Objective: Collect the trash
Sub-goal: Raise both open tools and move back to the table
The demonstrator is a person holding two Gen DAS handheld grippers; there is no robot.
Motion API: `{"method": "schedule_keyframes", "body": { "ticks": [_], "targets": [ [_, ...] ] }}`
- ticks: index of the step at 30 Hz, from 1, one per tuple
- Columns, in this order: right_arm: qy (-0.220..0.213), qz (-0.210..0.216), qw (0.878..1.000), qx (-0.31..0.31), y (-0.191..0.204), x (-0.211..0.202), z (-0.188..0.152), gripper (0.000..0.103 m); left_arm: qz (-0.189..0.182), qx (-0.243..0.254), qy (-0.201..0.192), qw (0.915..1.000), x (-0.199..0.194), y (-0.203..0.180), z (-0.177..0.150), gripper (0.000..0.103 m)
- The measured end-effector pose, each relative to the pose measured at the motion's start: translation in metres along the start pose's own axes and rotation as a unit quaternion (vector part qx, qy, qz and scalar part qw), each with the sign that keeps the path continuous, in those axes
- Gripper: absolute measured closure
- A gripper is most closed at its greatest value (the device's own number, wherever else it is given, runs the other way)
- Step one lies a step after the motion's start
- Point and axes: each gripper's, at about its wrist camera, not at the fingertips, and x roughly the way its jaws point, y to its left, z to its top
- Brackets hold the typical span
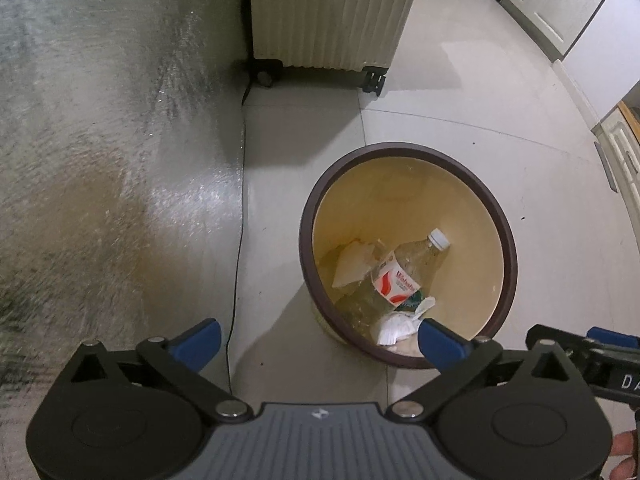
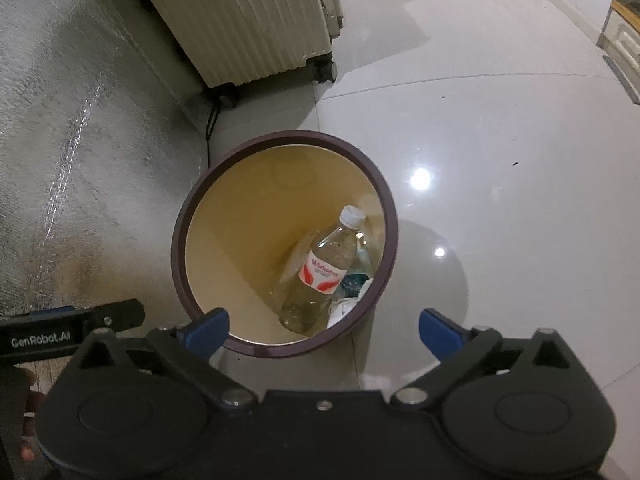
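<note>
Right wrist view: clear, red-labelled bottle in bin; both hand-held grippers released.

Left gripper aimed steeply downward, blue-tipped fingers spread as wide as they go, nothing between the pads. Right gripper likewise tilted steeply down, blue fingertips fully apart and gripping nothing. Both held side by side: right gripper's black body seen at the right edge of the left wrist view, left gripper's body at the left edge of the right wrist view. Fingertips of a hand glimpsed at the lower right corner, another hand at the lower left.
</note>
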Motion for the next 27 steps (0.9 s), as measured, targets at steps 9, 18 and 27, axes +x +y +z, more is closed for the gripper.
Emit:
{"method": "schedule_keyframes", "body": {
  "ticks": [9,18,27],
  "targets": [
    [-0.012,-0.021,1.000,-0.005,-0.002,-0.023,-0.014,0.000,0.007,0.000,0.001,1.0000,-0.022,0.005,-0.019,0.000],
    [-0.032,-0.021,0.999,-0.002,-0.001,-0.058,-0.026,0.000,0.008,0.005,-0.018,0.9998,-0.056,0.003,-0.035,0.000],
    [-0.059,-0.033,0.998,-0.014,0.004,-0.098,-0.048,0.000,0.007,0.012,-0.039,0.9991,-0.095,0.003,-0.053,0.000]
  ]
}}
